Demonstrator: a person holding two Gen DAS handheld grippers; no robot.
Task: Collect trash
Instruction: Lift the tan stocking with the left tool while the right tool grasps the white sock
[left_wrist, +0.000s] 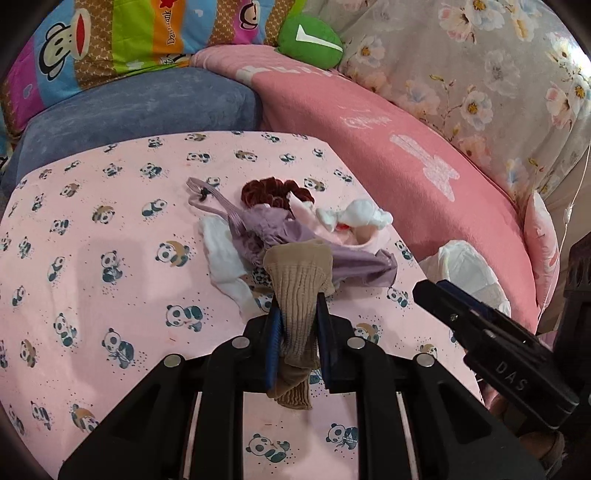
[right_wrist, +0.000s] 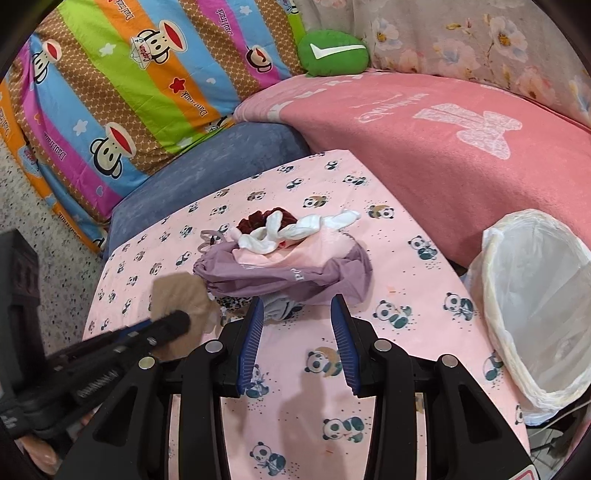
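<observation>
my left claw (left_wrist: 295, 314) pinching beige sock (left_wrist: 299, 295), sock hanging between pads, lifted just near of clothes pile. my right claw (right_wrist: 297, 328) spread, nothing between pads, tips just near purple garment (right_wrist: 280, 277). pile sits mid worktop (right_wrist: 369, 424), panda-print pink cover: purple garment, white cloth (right_wrist: 295, 230) on top, dark red scrunchie (right_wrist: 258, 221) at far side. white-lined bin (right_wrist: 535, 306) at right edge of worktop, well apart from sock.

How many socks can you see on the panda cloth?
2. A ribbed tan sock hangs clamped in the left hand-held gripper. A twisted white sock lies on top of the clothes pile behind it. Others may be hidden under the purple garment.
</observation>
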